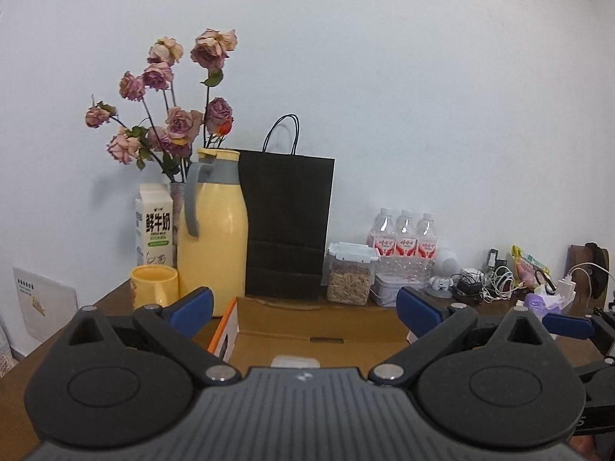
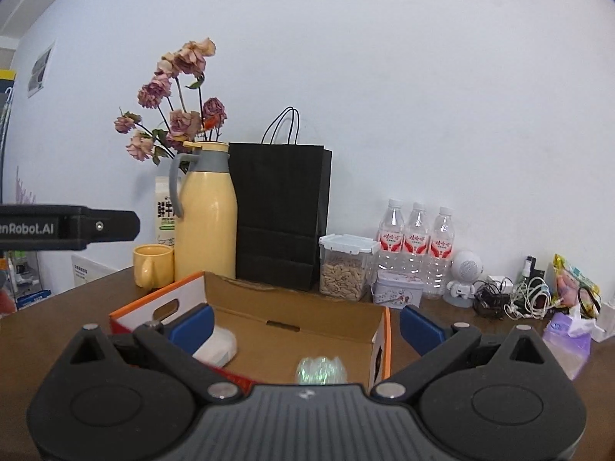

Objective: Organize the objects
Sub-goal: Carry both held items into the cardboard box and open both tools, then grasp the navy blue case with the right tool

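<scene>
The brown table fills the lower half of both views, and most of what it carries is pushed back against the white wall, which leaves the front free for sorting. In the centre of the right wrist view sits the open cardboard box, flaps up, apparently the collecting place: a white flat packet lies at its lower left and a crinkly clear wrapper near its front edge.

Behind it, at mid-frame, stands the black paper bag, with the yellow thermos just left of it and the yellow mug lower left. Right of the bag are a clear seed container, three water bottles, a small tin, then a tangle of cables at far right.

The left gripper and right gripper both stand spread to their widest over the box, blue pads bare and nothing between them, probably free for another pick.
</scene>
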